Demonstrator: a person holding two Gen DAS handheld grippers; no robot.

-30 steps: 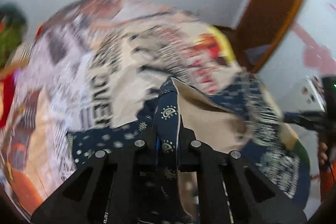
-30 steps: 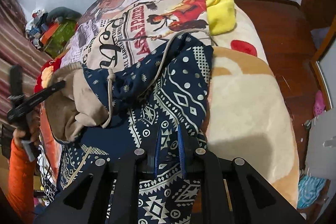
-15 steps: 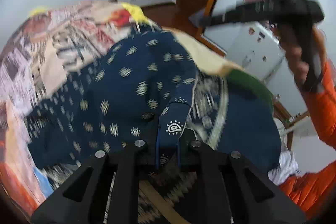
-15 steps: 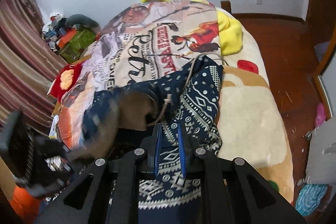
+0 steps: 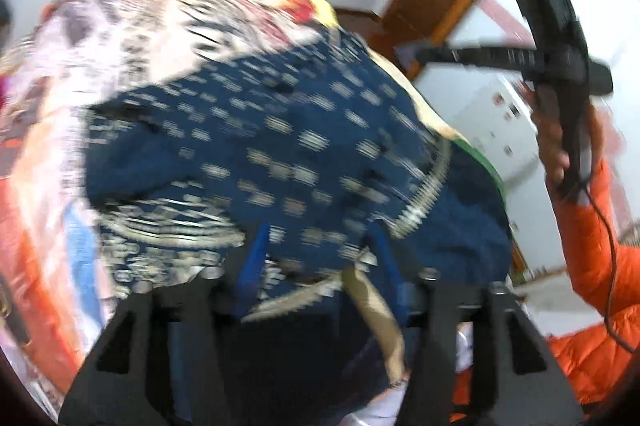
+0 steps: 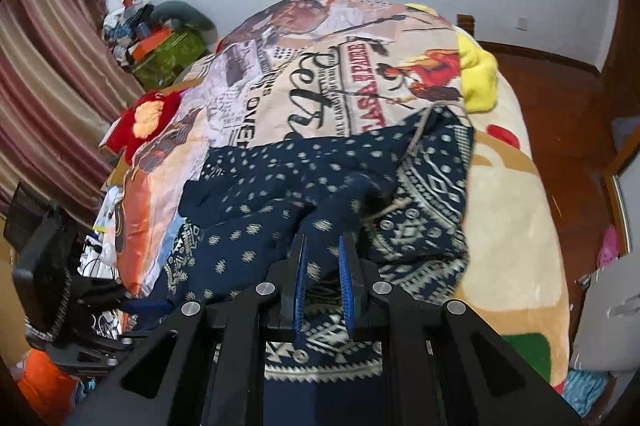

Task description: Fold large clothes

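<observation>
Lying heaped on the printed quilt point(image 6: 320, 74) just ahead of both tools: navy patterned garment point(image 6: 288, 186). Left gripper point(image 5: 318, 246) spread wide over the cloth (blurred view). Right gripper point(image 6: 323, 250) pinched onto a navy fold, pads point(image 6: 347, 290) narrowly parted.
</observation>
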